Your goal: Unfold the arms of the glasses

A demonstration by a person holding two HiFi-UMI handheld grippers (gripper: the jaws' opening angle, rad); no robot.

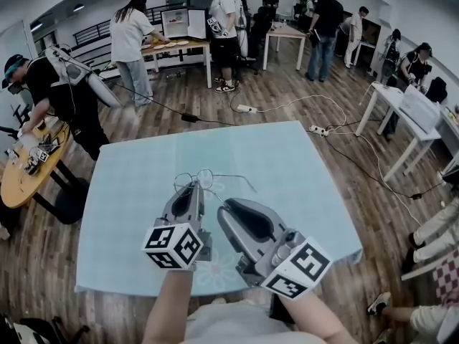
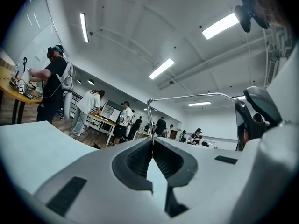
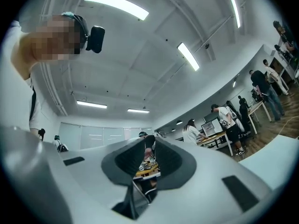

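Observation:
Thin wire-rimmed round glasses (image 1: 203, 179) hang just above the light blue table (image 1: 301, 170). My left gripper (image 1: 189, 189) is shut on their frame. In the left gripper view the wire (image 2: 150, 120) stands pinched between the pads, and one arm (image 2: 196, 95) stretches out to the right. My right gripper (image 1: 225, 206) sits right of the left one, tilted upward. Its jaws (image 3: 150, 146) stand a narrow gap apart with nothing between them. In the head view the unfolded arm (image 1: 244, 181) points right, past the right gripper's tip.
The table's front edge (image 1: 215, 285) is close to my body. A round wooden table (image 1: 25, 178) with clutter stands at the left and white desks (image 1: 412, 117) at the right. Cables and a power strip (image 1: 315, 130) lie on the wooden floor behind. Several people stand around.

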